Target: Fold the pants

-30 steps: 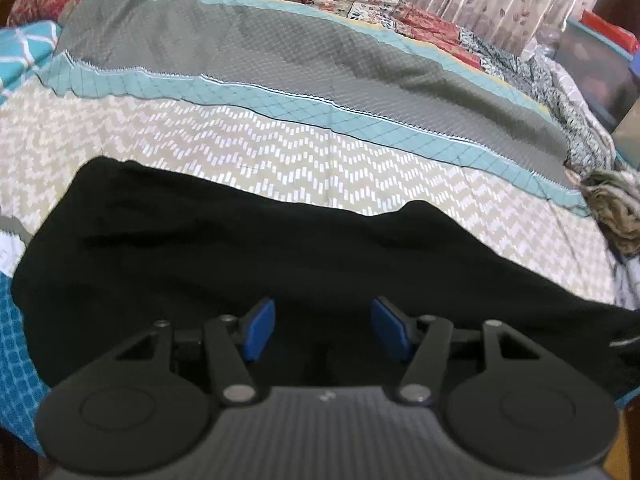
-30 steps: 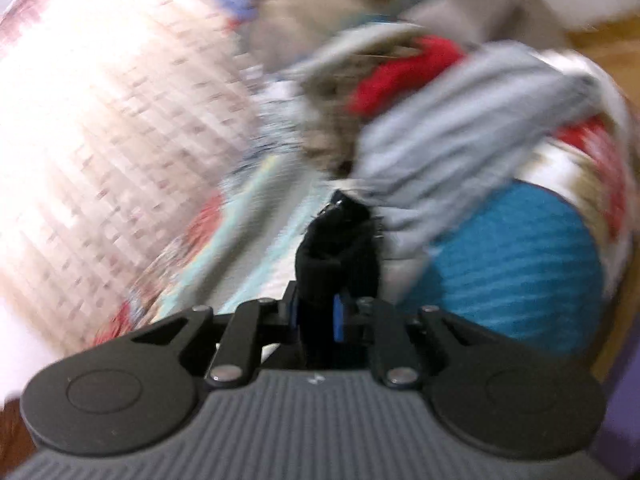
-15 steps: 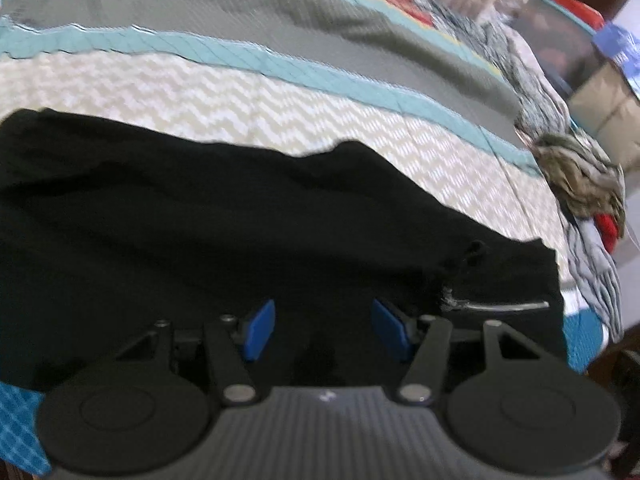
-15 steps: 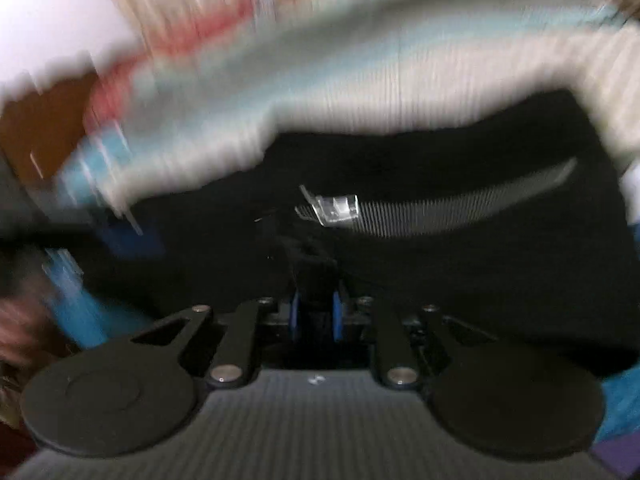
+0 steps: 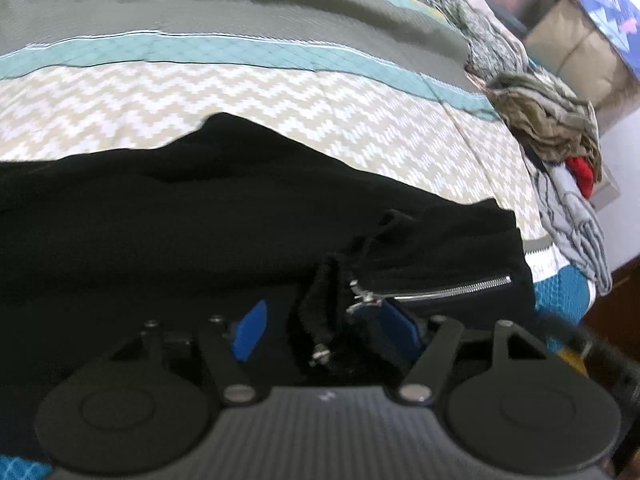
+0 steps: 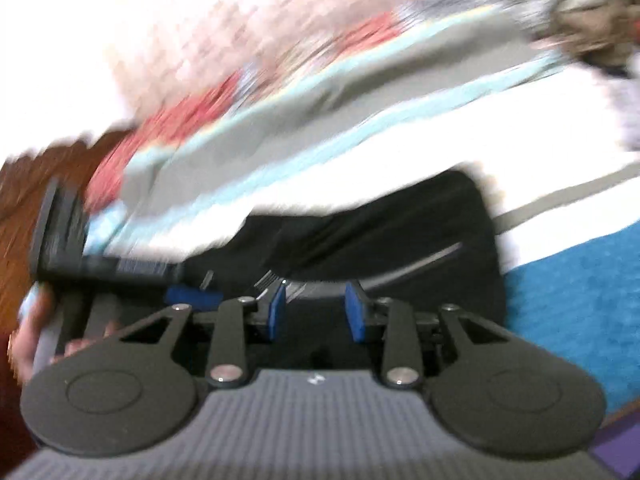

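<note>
The black pants (image 5: 224, 224) are lying across the chevron-patterned bedspread (image 5: 280, 96), with the zippered pocket (image 5: 448, 290) end now doubled over onto the rest of the garment at the right side of the left wrist view.

Change since a second ago: the right gripper (image 6: 316, 312) was then clamped on a bunch of black fabric held in the air; it has carried that end over and is now releasing. Its jaws are opening, standing at a narrow-to-medium gap, with no cloth pressed between the blue pads (image 6: 276, 312). The pants (image 6: 360, 232) are resting flat ahead of it.

The left gripper (image 5: 326, 330) is also opening, its jaws standing fairly wide. A loose fabric edge and the zipper pull are sitting between them, but the pads are not pressing on it.

Judgement: one fold appears laid down and released. The next step is likely smoothing or a second fold. The rumpled edge near the zipper could spoil alignment.

A heap of other clothes (image 5: 548, 128) is lying well apart at the bed's far right.
</note>
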### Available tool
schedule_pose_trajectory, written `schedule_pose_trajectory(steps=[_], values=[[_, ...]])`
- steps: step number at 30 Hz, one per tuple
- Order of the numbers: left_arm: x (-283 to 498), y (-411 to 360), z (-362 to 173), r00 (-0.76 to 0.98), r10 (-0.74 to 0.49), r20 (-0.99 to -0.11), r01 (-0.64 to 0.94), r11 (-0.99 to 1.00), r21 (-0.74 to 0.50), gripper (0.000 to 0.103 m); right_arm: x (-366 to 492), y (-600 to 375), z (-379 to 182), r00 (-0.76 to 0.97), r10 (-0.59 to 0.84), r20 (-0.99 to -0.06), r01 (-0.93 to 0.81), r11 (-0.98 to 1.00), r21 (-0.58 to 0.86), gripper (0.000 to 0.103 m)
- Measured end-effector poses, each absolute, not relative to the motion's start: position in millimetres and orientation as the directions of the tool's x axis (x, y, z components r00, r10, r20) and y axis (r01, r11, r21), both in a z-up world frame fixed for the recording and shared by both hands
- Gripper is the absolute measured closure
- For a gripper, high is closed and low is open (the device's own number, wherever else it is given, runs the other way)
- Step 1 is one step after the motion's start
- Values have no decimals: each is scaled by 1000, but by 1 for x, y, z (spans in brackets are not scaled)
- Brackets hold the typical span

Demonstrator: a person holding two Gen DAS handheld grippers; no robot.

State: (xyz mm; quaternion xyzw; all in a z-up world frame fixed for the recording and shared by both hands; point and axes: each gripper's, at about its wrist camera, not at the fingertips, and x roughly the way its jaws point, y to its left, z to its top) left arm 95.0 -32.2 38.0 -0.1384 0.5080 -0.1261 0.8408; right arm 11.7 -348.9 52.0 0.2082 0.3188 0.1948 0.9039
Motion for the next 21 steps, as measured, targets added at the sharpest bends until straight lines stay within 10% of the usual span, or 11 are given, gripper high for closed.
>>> schedule_pose_trajectory(steps=[8,10,17,21], values=[[97,-60,25,471,-307,-827,151,952,-267,83,53,-395,0,704,426,-568,23,786,618,51],[93,-56,34,494,-305,-814,144,952,-270,86,58,-388,-8,674,439,-594,47,777,628,90],[96,-43,21,504,-221,-835,48,972,-228,80,43,-346,25,723,361,-588,-74,888,454,87],[90,-38,26,517,-217,-828,51,973,-223,70,44,-338,19,707,274,-652,-53,940,338,66]])
